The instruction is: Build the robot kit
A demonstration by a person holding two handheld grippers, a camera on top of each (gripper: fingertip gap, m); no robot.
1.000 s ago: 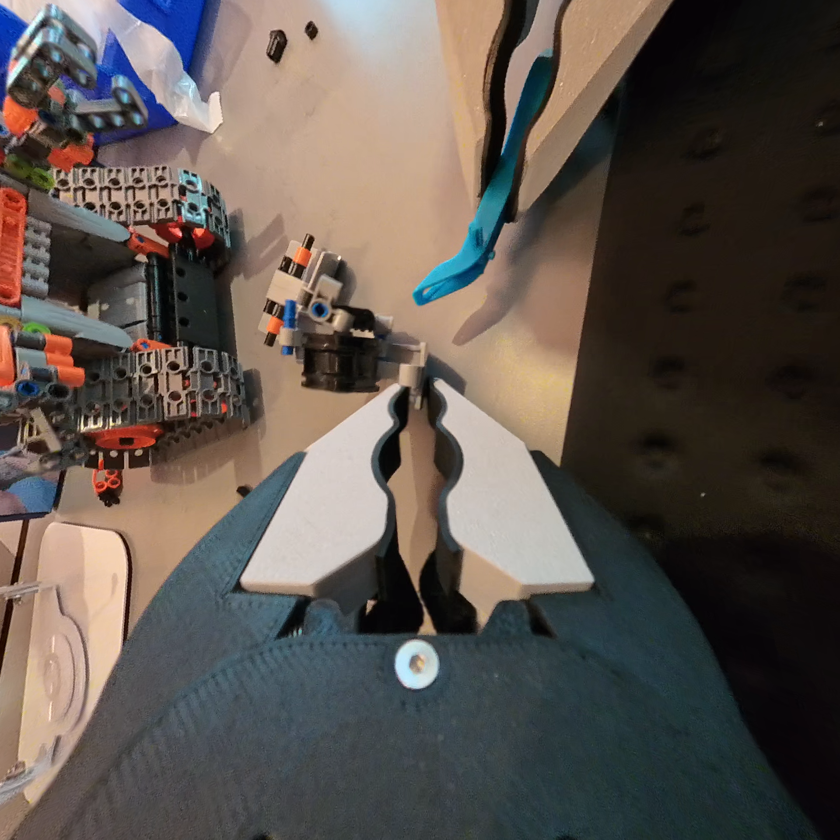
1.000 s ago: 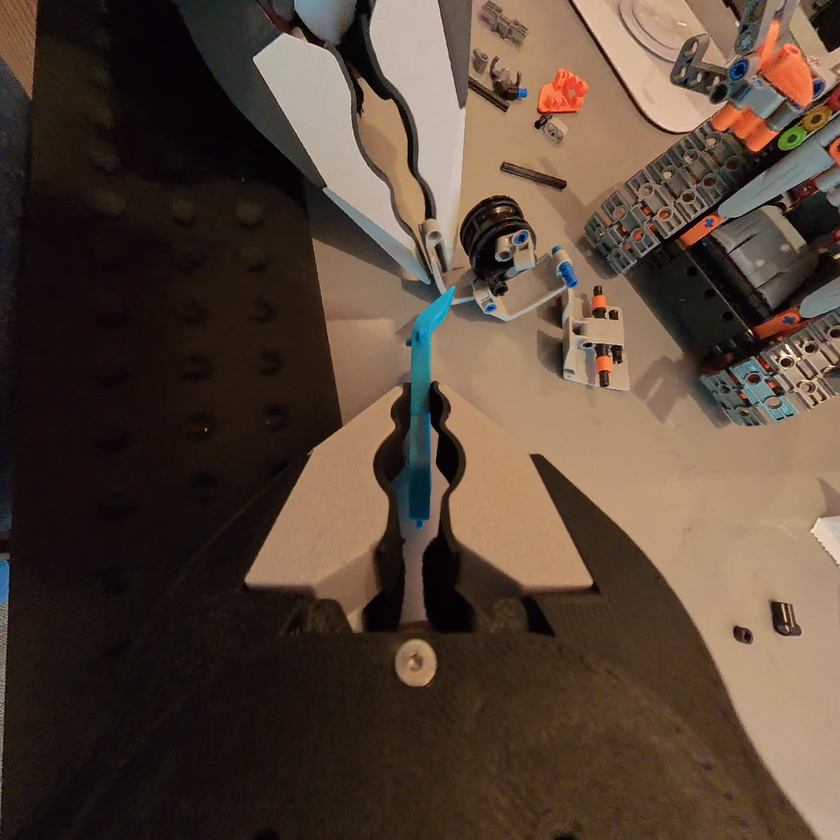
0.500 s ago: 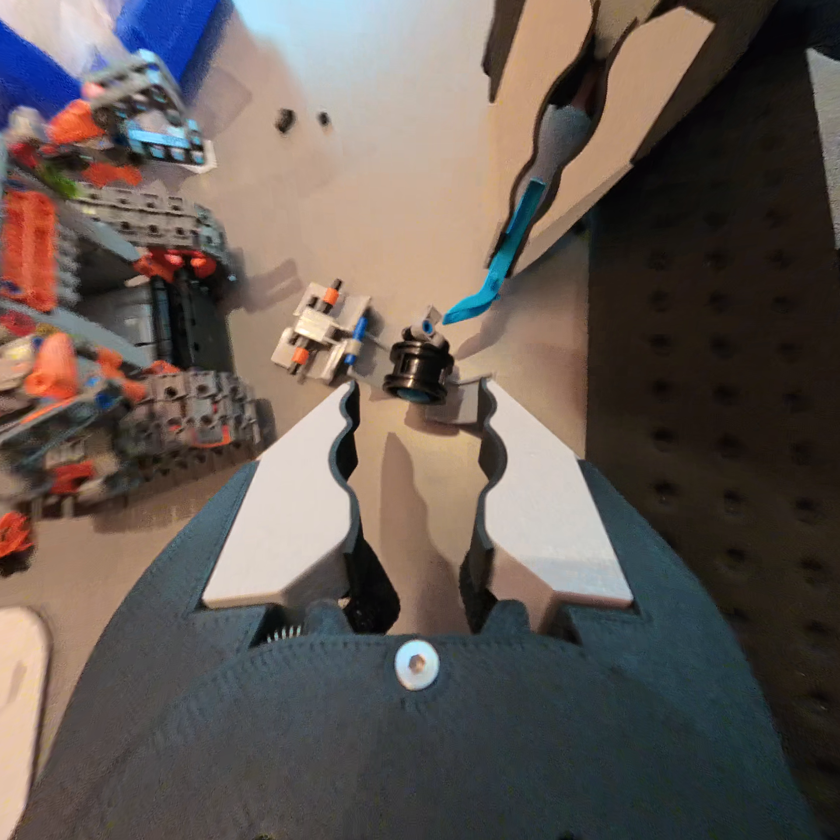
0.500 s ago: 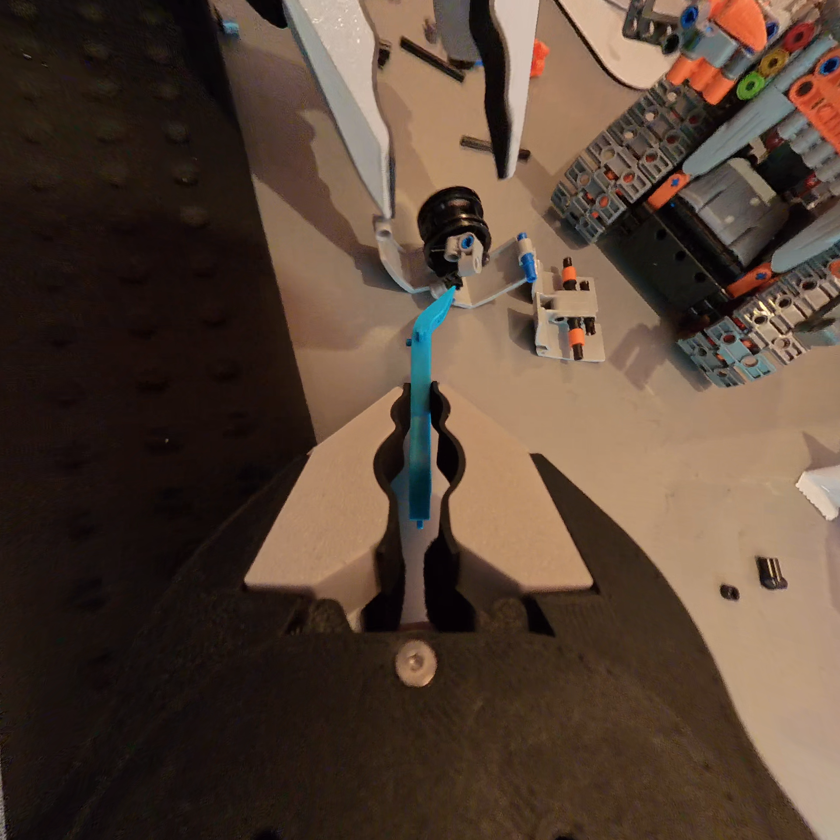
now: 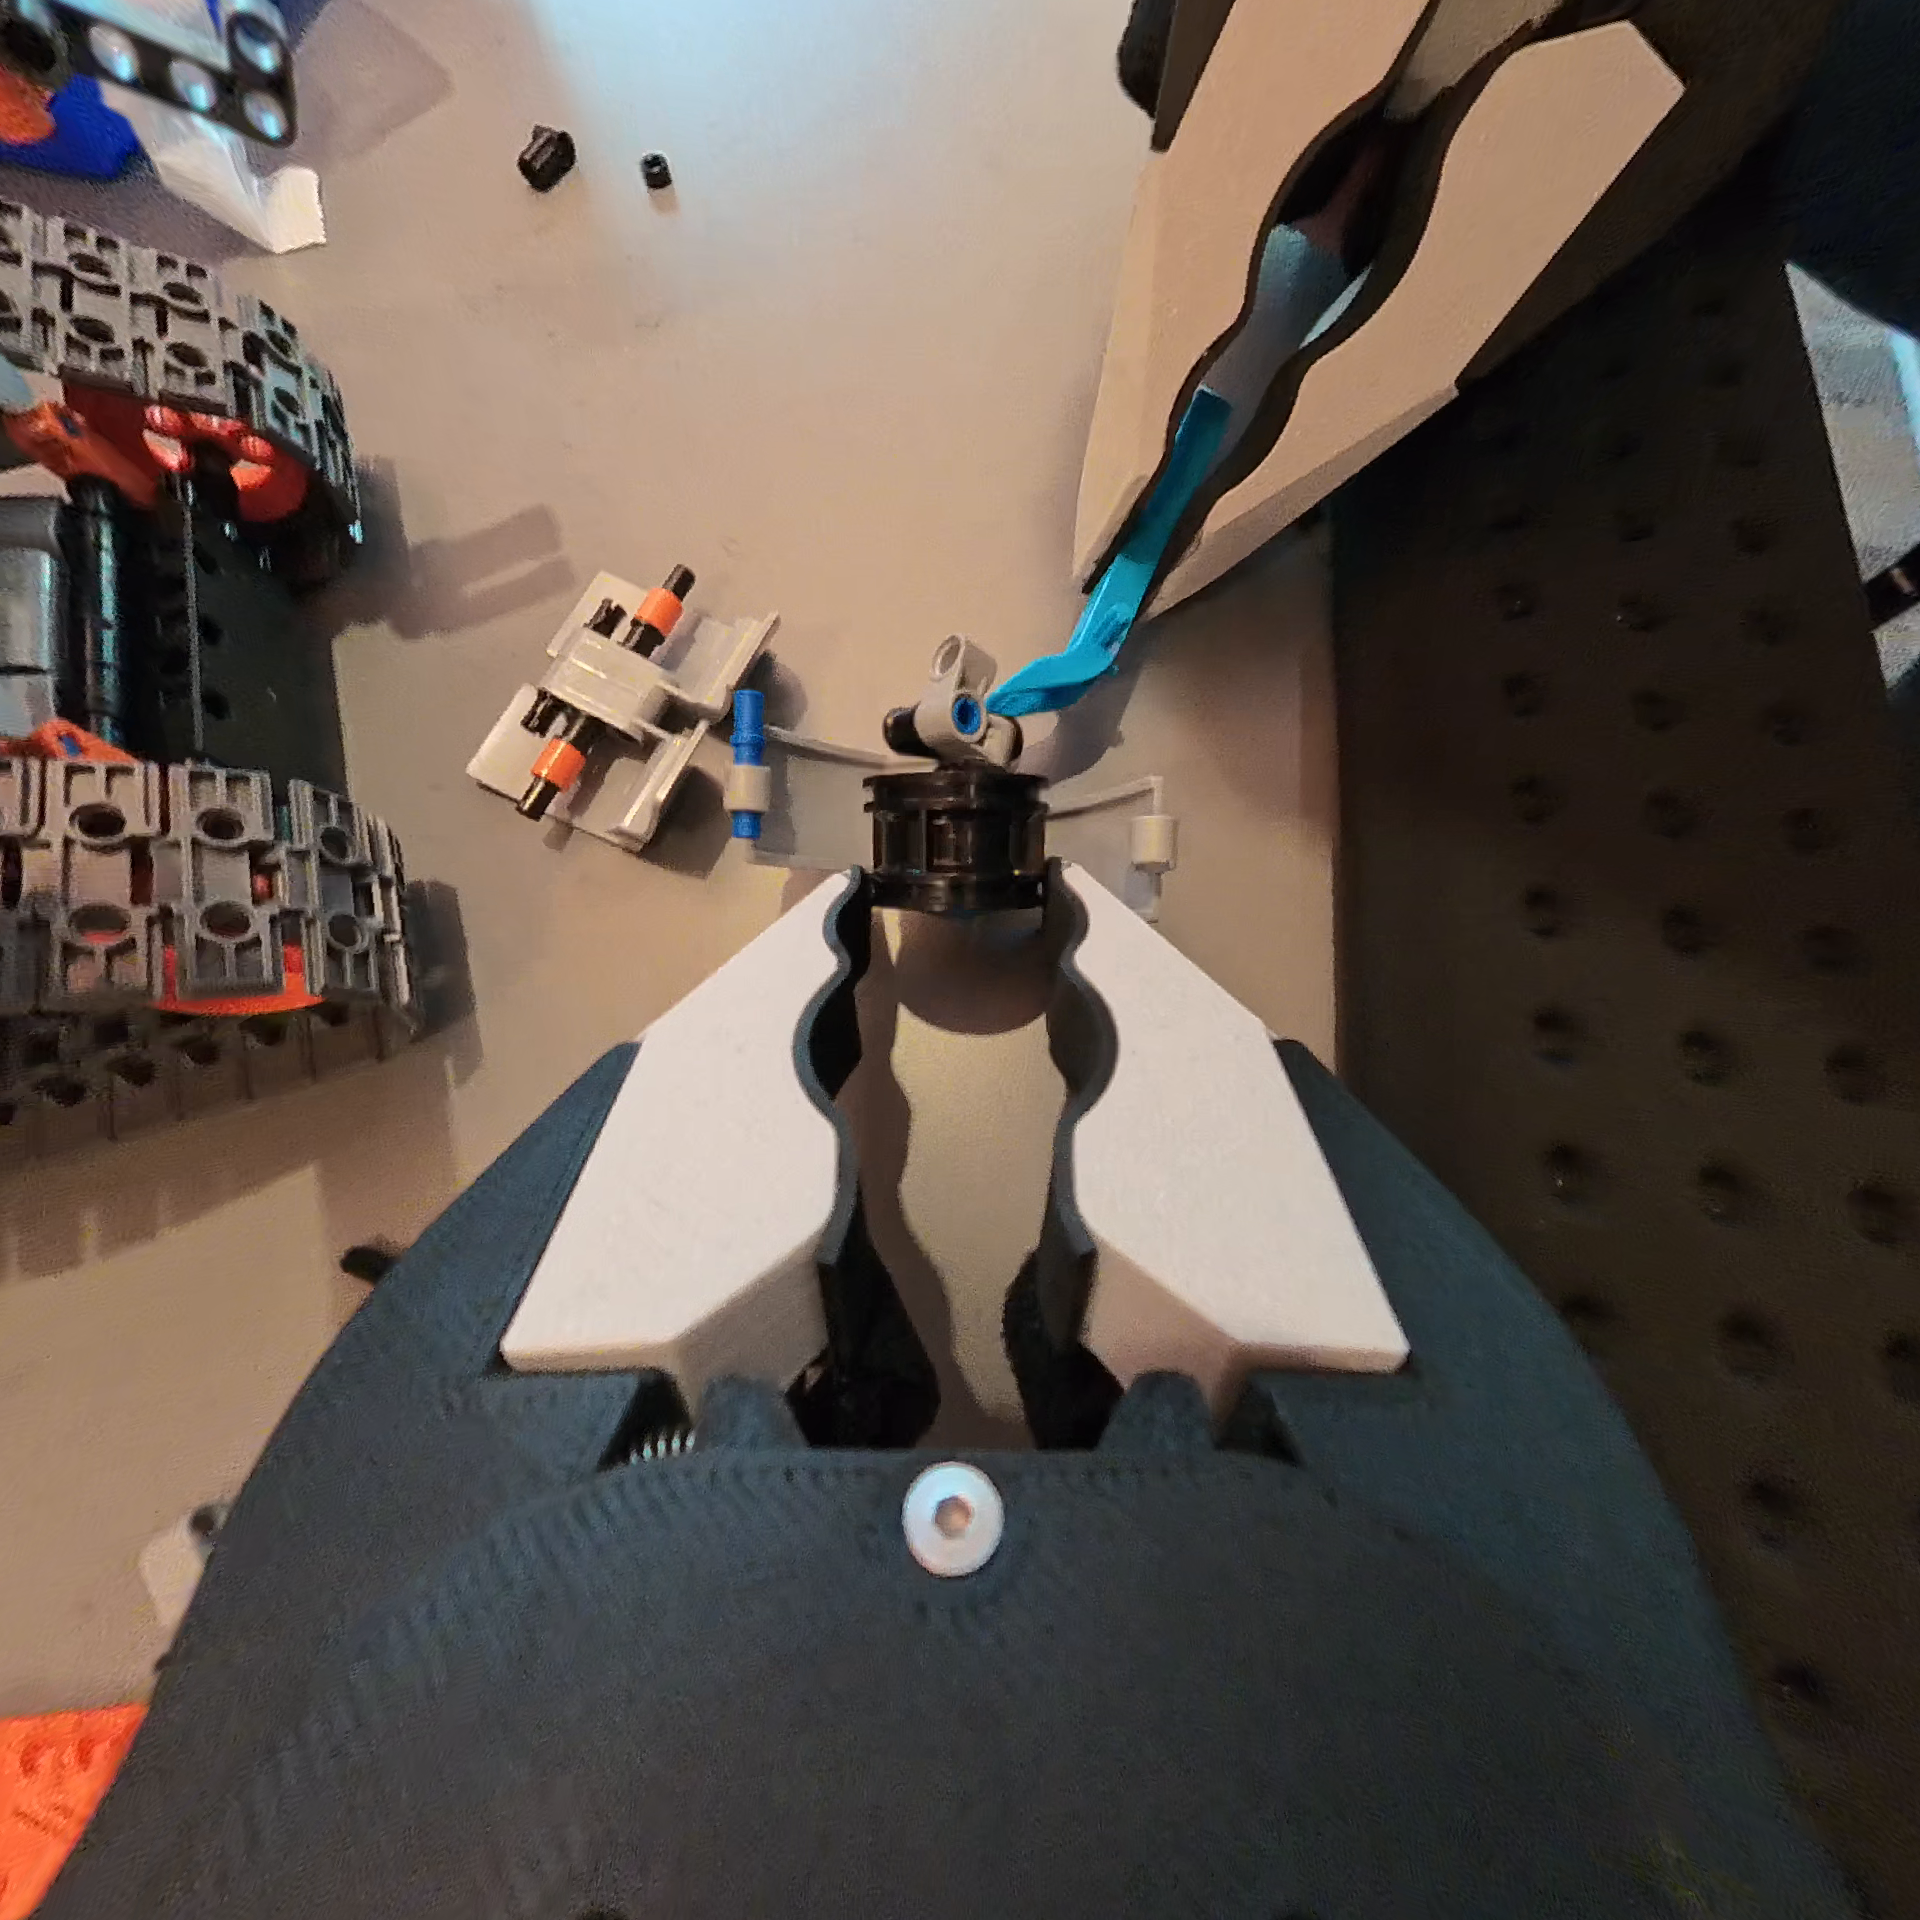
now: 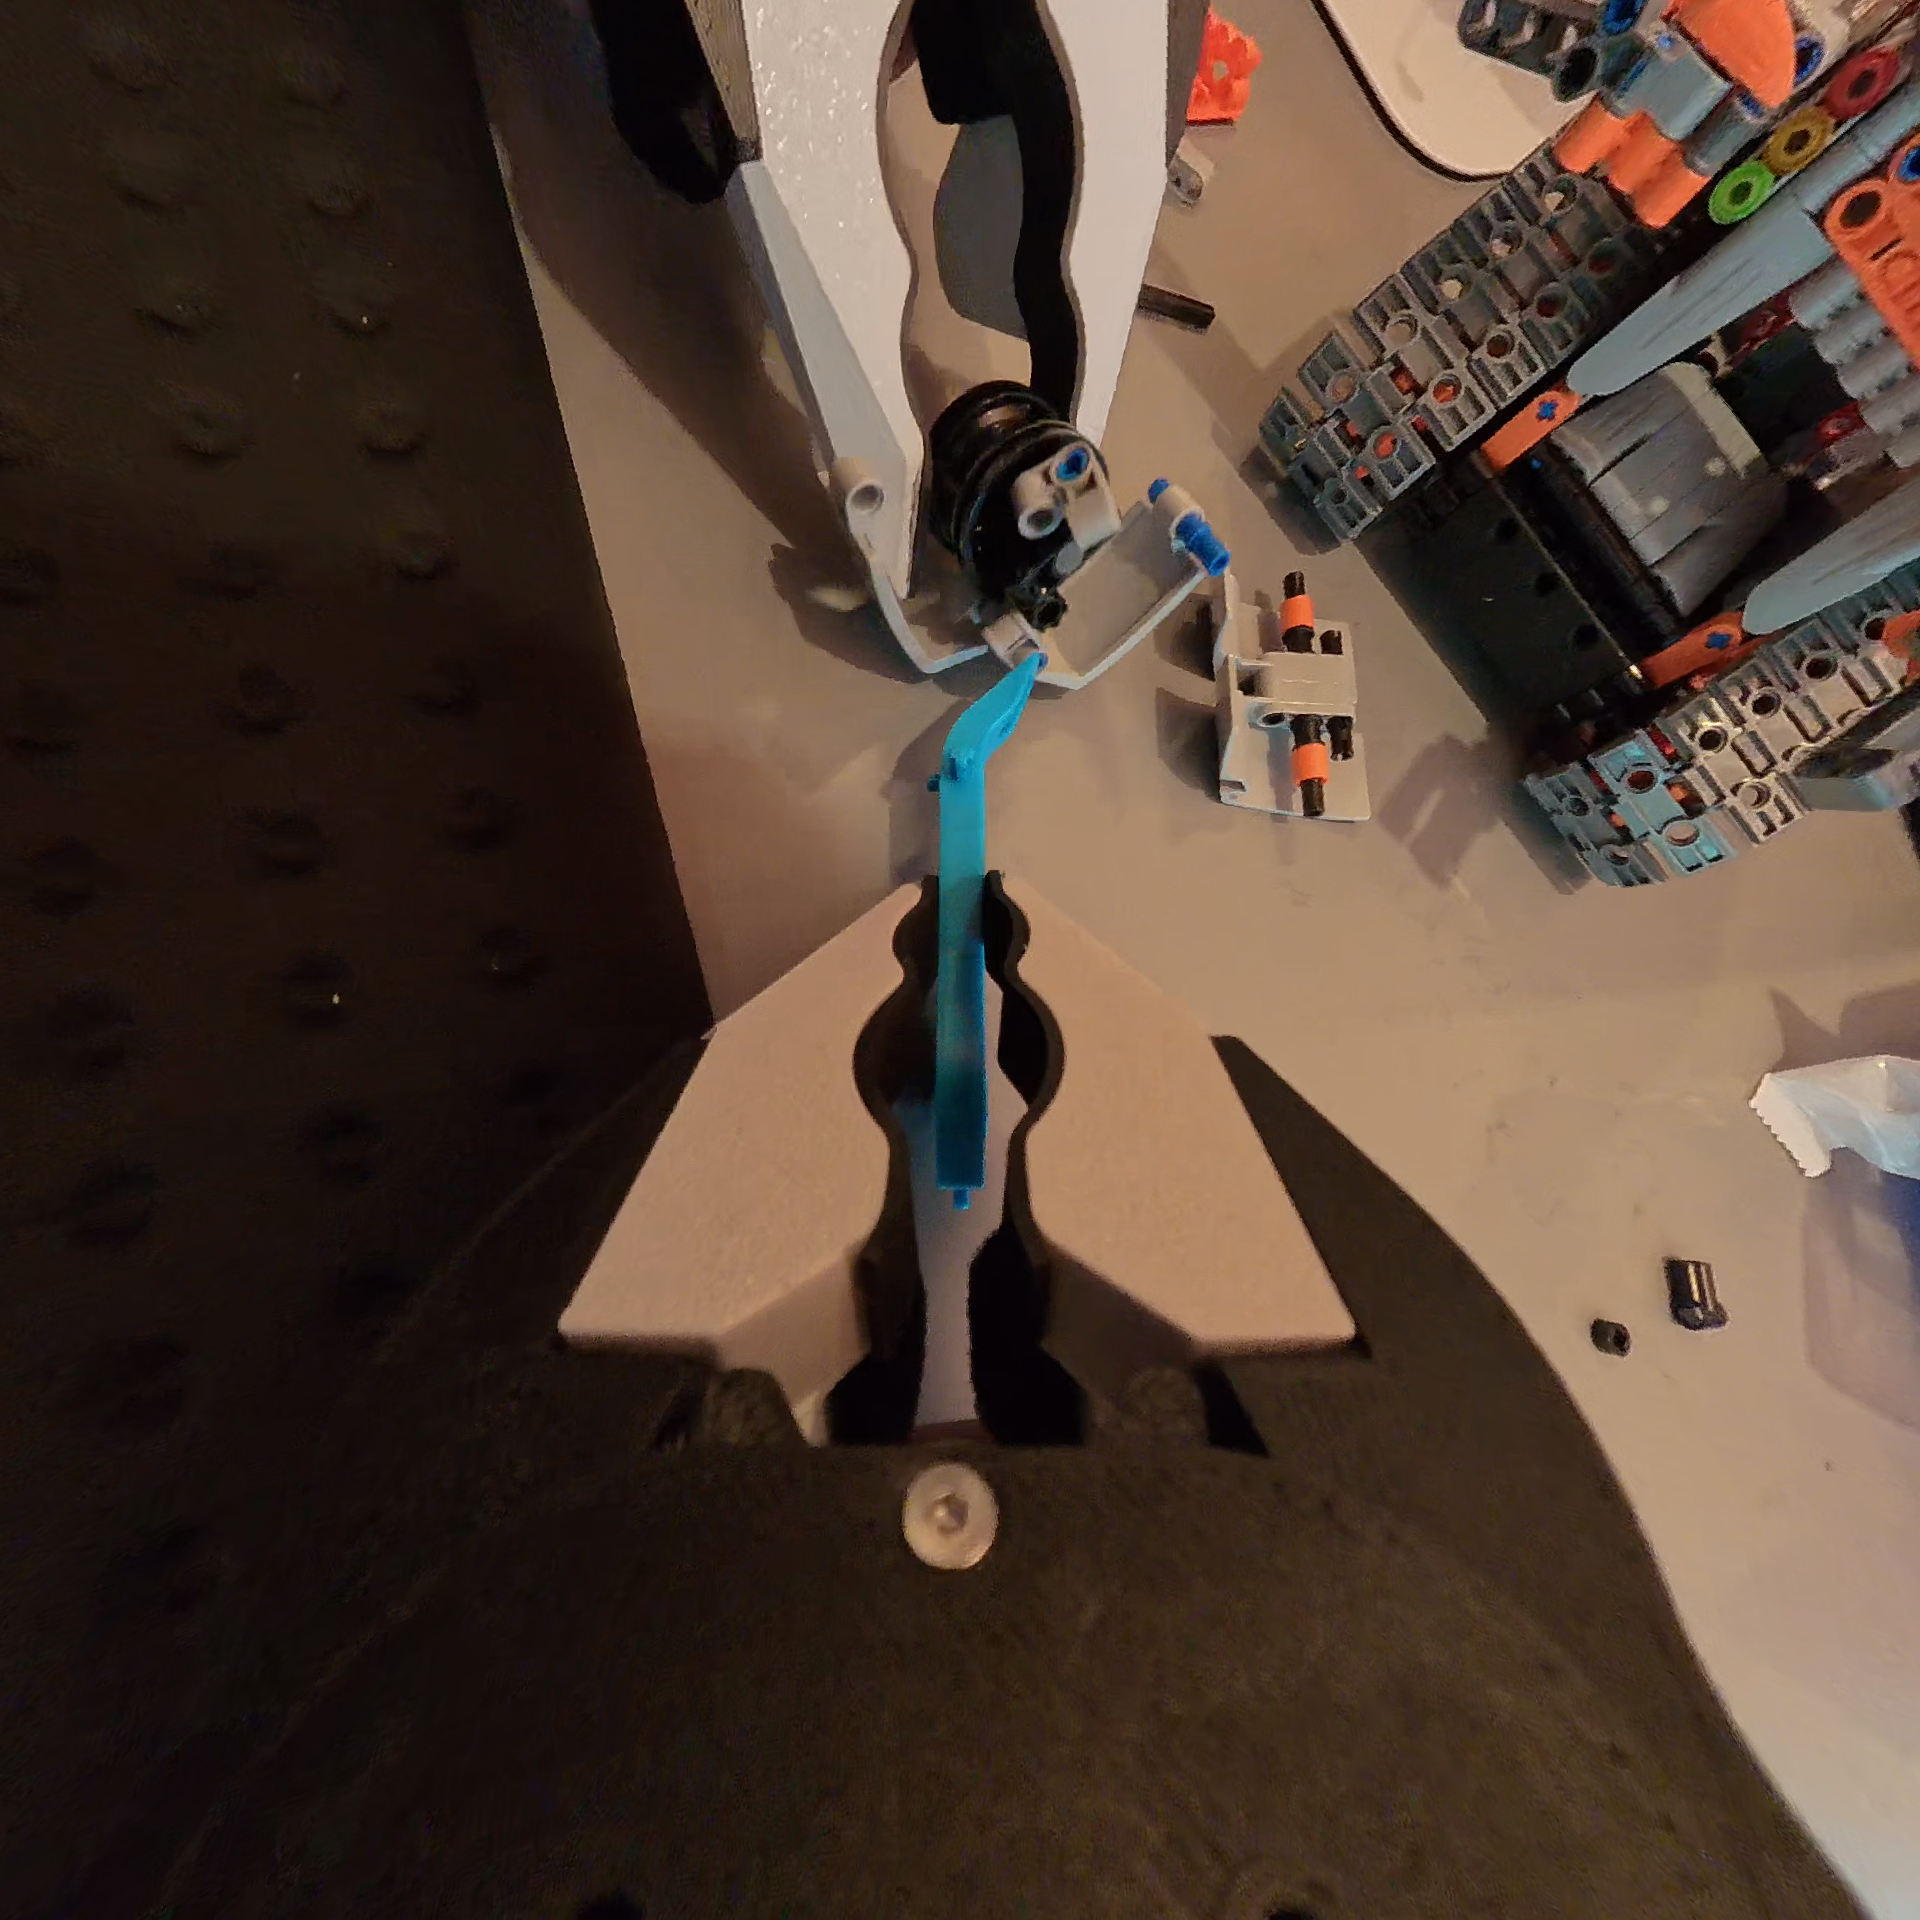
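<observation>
We are clamping left gripper [image 5: 954,883] jaws on black wheel hub [image 5: 956,840], bracing it near tabletop [image 5: 831,312] edge; right gripper [image 6: 961,883] jaws pinching blue pry tool [image 6: 961,997], tip touching hub's grey connector [image 5: 961,717], probably levering.

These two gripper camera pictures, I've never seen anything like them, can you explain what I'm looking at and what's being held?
Each picture comes from a camera mounted on a hand-held two-finger gripper, looking along its fingers. The left gripper grips a black wheel hub on a small grey brick assembly. The right gripper is clamped on a blue pry tool, its tip touching that assembly. On the grey table lie a tracked toy vehicle, a grey piece with orange pins and small black pins.
</observation>
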